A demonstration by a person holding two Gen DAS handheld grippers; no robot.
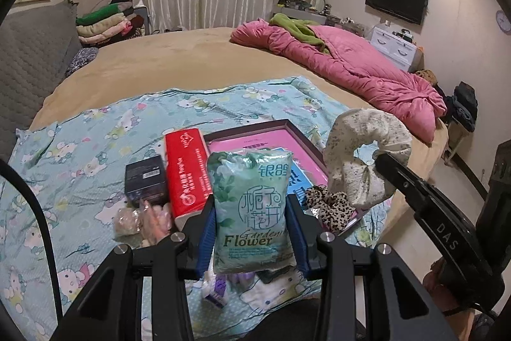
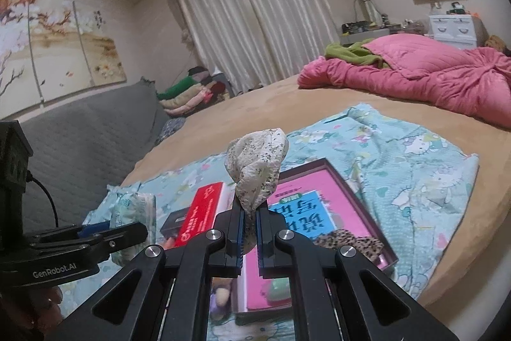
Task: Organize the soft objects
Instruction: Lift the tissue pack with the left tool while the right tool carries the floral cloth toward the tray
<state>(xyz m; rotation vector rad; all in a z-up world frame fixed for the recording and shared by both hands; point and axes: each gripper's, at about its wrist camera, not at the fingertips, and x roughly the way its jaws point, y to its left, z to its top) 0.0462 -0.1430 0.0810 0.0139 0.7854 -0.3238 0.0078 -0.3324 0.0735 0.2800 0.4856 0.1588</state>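
A bed [image 1: 179, 53], cartoon sheet on top. Left view: left tongs [image 1: 252, 222] pinching the tissue pack [image 1: 252, 210], lifted above the tray [image 1: 316, 149]. Right view: right tongs [image 2: 250, 229] pressed onto the scrunchie [image 2: 255, 171]. Keep both grips firm and lower gently into the tray.

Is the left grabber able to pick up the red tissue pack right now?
Probably not yet. The left gripper is already shut on the green tissue pack, so its jaws are full, though the red tissue pack lies uncovered on the blanket.

Glossy plastic tissue pack [image 1: 252, 210]; soft floral cloth scrunchie [image 2: 255, 168]; matt cotton sheet [image 1: 80, 155].
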